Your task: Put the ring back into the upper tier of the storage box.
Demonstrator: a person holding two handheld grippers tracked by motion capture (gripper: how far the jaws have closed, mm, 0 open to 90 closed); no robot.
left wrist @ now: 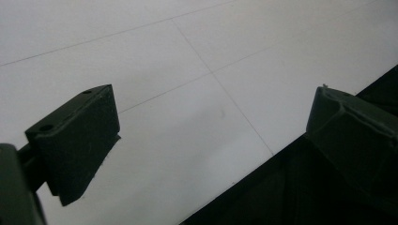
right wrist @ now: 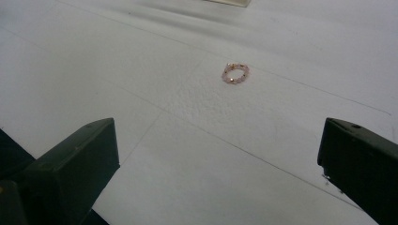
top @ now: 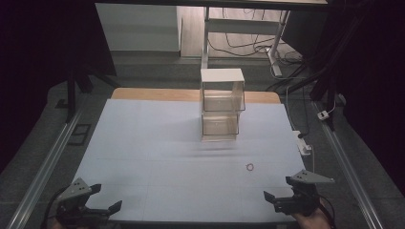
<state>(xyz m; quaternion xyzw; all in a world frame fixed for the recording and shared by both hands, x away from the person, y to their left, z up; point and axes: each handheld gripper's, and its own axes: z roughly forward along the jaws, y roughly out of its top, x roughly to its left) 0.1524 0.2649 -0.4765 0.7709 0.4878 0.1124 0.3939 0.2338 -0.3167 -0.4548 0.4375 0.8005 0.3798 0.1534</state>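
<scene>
A small pink beaded ring lies flat on the white table cover, right of the middle. In the right gripper view the ring lies well ahead of the black jaws. My right gripper hovers at the table's near right edge, open, with nothing between its jaws; the same wide gap shows in its own view. My left gripper stands open at the near left edge, its jaws spanning the cover's edge, nothing held. A clear two-tier drawer box with a white top stands at the far middle.
The wooden table edge shows behind the cover. Metal rails run along both sides. A white plug and cables lie off the right edge. Desk legs and wires stand on the floor behind.
</scene>
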